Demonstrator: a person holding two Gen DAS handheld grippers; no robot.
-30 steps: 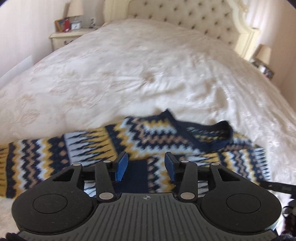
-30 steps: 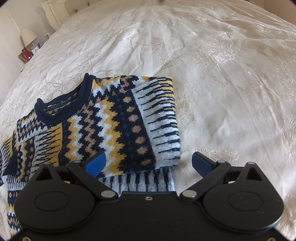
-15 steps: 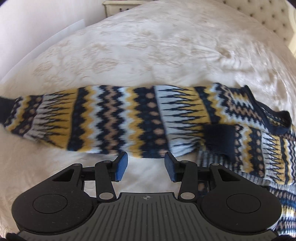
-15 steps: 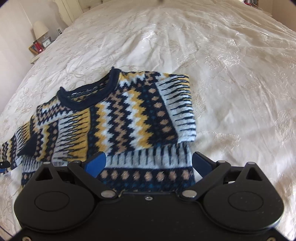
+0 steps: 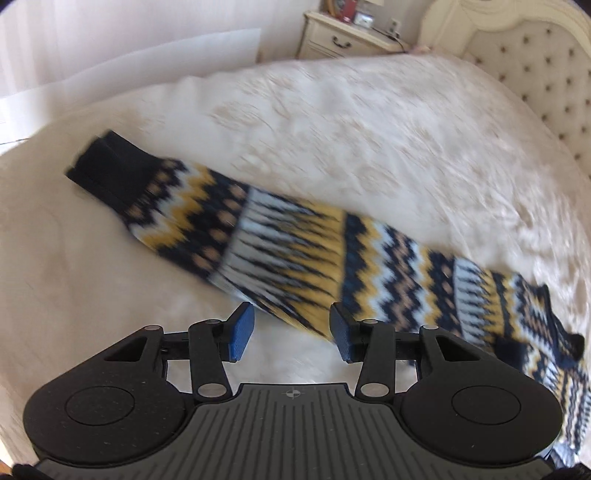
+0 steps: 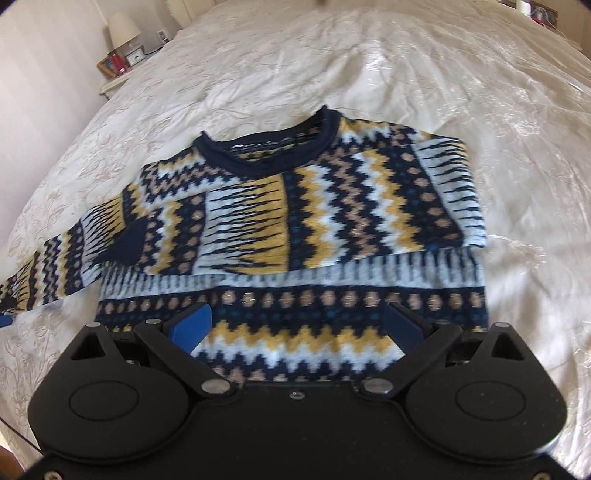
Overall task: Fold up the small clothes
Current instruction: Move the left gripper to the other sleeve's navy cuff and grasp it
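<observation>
The patterned sweater (image 6: 295, 229) lies flat on the cream bedspread (image 6: 480, 92), navy collar (image 6: 269, 155) toward the far side, hem toward the near edge. Its right sleeve is folded across the chest, the navy cuff (image 6: 127, 245) resting on the left half of the body. The other sleeve (image 5: 258, 236) stretches out straight to the left, away from the body, its dark cuff (image 5: 110, 170) at the far left tip; that view is blurred.

The left gripper (image 5: 291, 332) sits at the near edge of that outstretched sleeve, about midway along it. Its blue pads (image 5: 240, 330) stand apart, nothing between them, the sleeve's yellow band just beyond the tips. Whether it touches the knit, I can't say.

The right gripper (image 6: 295, 328) is over the near part of the sweater's body, spread wide, a blue pad (image 6: 192, 326) out at each side with the zigzag hem bands lying in the gap. Nothing pinched there either.

Far off, a tufted headboard (image 5: 535, 66) rises at the right, a nightstand (image 5: 340, 37) beside it, and a lamp (image 6: 123, 29) on a bedside table at the far left in the right-wrist view.
</observation>
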